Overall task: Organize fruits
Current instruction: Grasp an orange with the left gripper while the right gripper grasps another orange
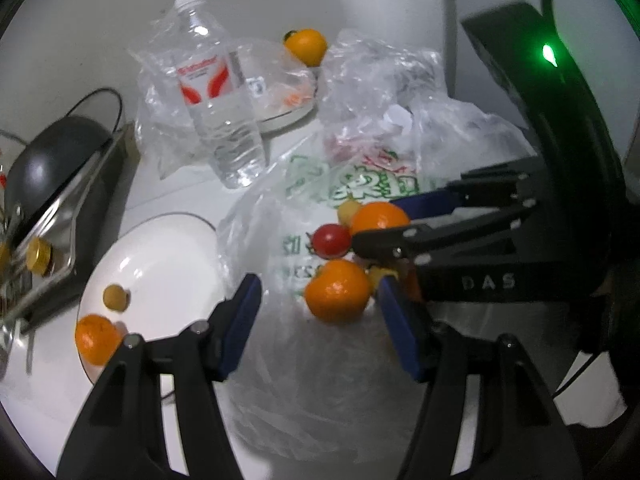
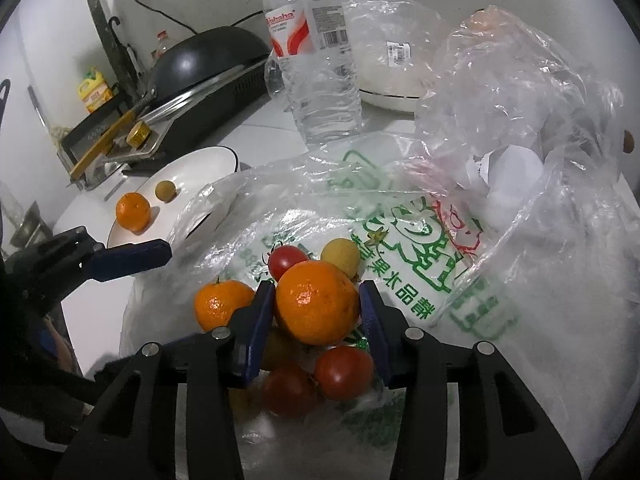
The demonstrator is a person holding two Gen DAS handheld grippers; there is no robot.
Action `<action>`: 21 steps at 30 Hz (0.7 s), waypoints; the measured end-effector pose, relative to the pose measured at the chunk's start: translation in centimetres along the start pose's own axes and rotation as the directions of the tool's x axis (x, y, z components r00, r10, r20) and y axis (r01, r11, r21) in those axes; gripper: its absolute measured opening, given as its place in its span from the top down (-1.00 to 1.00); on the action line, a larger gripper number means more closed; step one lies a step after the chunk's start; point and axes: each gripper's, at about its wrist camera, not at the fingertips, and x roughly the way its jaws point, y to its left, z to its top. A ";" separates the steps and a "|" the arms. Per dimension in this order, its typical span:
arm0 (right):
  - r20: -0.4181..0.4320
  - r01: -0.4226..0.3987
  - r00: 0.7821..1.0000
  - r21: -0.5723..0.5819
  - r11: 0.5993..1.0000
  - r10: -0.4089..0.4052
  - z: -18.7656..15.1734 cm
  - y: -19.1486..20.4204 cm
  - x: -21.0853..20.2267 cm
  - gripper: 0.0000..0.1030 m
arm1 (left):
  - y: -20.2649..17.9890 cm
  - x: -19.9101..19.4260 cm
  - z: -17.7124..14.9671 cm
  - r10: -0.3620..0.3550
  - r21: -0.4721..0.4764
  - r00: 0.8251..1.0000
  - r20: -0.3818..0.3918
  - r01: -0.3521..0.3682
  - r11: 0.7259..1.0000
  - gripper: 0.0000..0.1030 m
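Note:
My right gripper (image 2: 318, 312) is shut on an orange mandarin (image 2: 316, 302), its blue pads against both sides; it shows from the side in the left wrist view (image 1: 380, 218). Around it on a printed plastic bag (image 2: 416, 236) lie a second mandarin (image 2: 222, 304), red tomatoes (image 2: 344, 372) and a small yellowish fruit (image 2: 341, 256). My left gripper (image 1: 320, 308) is open and empty, just in front of the second mandarin (image 1: 338, 290). A white plate (image 1: 168, 256) at the left holds a mandarin (image 1: 96, 338) and a small yellowish fruit (image 1: 115, 297).
A water bottle (image 1: 218, 96) stands behind the bag. Crumpled clear bags (image 2: 516, 92) lie to the right. A far dish (image 1: 286, 114) carries another mandarin (image 1: 306, 46). A black wok (image 2: 208, 60) on a cooker sits at the left.

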 end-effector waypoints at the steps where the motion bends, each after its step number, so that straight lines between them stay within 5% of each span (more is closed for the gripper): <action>1: 0.006 -0.004 1.000 0.002 1.000 0.004 0.1 0.0 -0.3 0.12 | -0.1 0.2 0.0 -0.006 0.009 1.000 -0.010 0.006 1.000 -0.05; 10: 0.069 0.031 0.997 0.027 0.999 -0.032 -0.1 -0.9 -3.0 0.12 | -0.4 1.5 0.1 -0.040 0.057 0.999 -0.032 0.042 0.998 0.25; 21: 0.094 0.054 0.994 0.037 0.998 -0.057 -0.7 -1.7 -4.3 0.12 | -0.4 3.5 1.2 -0.010 0.082 0.997 -0.075 0.017 0.996 0.18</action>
